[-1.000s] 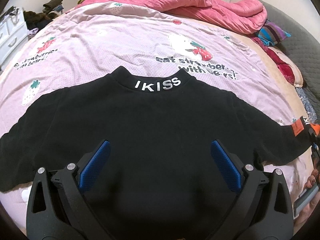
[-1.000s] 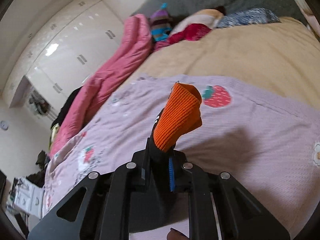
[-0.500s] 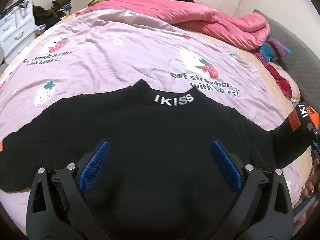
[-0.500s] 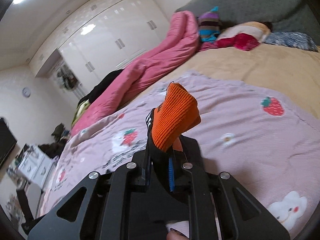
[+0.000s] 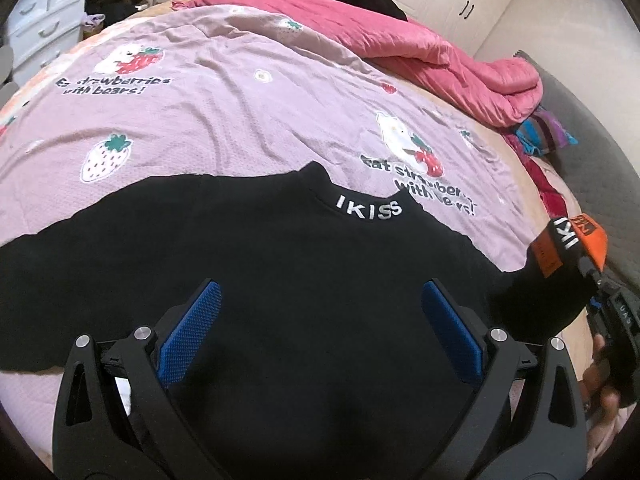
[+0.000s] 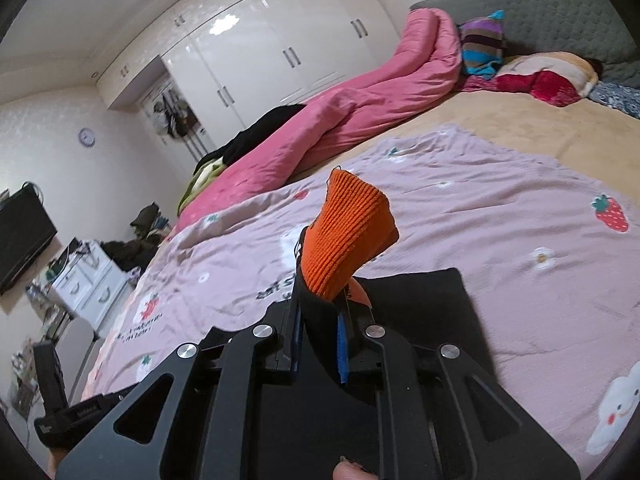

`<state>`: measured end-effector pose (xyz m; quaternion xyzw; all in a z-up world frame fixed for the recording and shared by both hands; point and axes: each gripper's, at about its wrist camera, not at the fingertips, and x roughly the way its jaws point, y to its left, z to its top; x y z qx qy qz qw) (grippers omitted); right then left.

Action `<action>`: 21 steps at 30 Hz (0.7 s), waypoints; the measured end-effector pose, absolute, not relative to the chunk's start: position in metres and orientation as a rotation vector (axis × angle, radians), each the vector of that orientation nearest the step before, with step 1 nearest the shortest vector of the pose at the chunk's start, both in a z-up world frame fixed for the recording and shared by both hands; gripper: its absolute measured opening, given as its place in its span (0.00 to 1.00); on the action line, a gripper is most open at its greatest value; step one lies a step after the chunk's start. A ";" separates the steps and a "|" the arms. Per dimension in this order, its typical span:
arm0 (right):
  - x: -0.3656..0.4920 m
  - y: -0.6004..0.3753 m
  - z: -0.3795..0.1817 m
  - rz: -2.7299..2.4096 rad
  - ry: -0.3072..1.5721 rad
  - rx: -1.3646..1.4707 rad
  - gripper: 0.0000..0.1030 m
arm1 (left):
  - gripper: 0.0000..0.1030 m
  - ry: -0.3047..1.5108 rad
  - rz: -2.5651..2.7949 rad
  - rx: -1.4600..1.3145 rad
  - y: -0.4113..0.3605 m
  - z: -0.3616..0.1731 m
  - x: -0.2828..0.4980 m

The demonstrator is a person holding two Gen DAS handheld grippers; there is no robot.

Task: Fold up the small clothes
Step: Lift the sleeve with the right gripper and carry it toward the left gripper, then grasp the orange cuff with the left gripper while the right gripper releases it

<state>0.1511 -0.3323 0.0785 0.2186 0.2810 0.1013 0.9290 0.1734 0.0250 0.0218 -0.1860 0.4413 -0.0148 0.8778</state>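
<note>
We have the black sweater (image 5: 280, 280) spread flat on the bed's lilac sheet (image 5: 224, 120), only its 3 o'clock sleeve lifted, orange cuff (image 6: 344, 236) pinched in our right hand-held gripper (image 6: 320, 336), left hand-held gripper (image 5: 318, 332) open and empty; every fold remains.

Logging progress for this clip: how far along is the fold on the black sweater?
Done: the black sweater lies spread flat on the purple blanket, collar away from the camera. In hand: the right gripper is shut on the orange cuff, lifting that sleeve. The left gripper hovers open. Left: both sleeve folds and the body fold.
</note>
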 end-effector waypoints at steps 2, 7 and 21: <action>0.151 -0.322 0.077 0.223 0.585 0.440 0.12 | 0.91 0.919 -0.030 -0.403 0.030 0.022 0.172; 0.152 -0.302 0.074 0.253 0.601 0.420 0.12 | 0.91 0.920 -0.037 -0.444 0.039 0.021 0.170; 0.156 -0.237 0.052 0.347 0.674 0.349 0.12 | 0.91 0.936 -0.059 -0.537 0.062 0.011 0.163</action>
